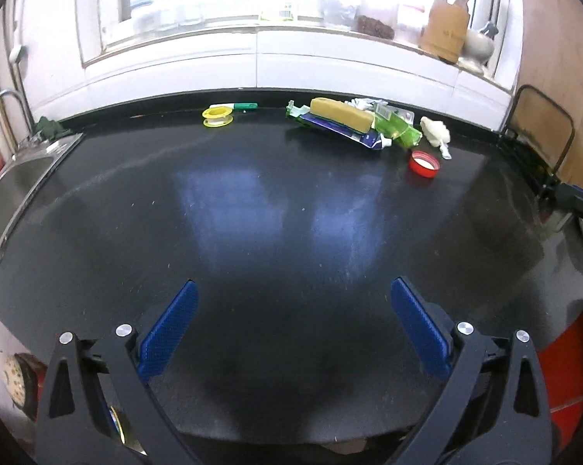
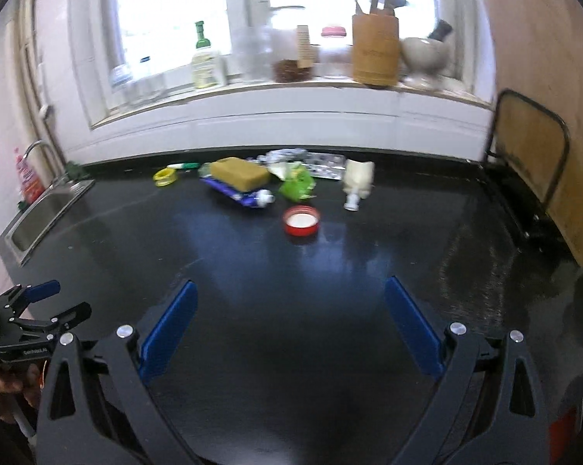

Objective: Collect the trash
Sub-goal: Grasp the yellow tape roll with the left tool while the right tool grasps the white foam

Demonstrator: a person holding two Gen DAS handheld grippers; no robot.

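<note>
**Two empty tools, trash far along the back wall**

Left tool [image 1: 293,325] gapes wide with nothing between its blue pads. From it the litter lies ahead and to the right on the counter [image 1: 252,213]: a yellow spool [image 1: 217,116], a sponge [image 1: 341,114] on a blue tube [image 1: 349,135] running left to right, a green wrapper [image 1: 398,130], a red lid [image 1: 425,163]. Right tool [image 2: 289,323] also gapes wide and empty; the red lid [image 2: 301,220] sits almost straight ahead of it, so that hand looks better placed.
</note>
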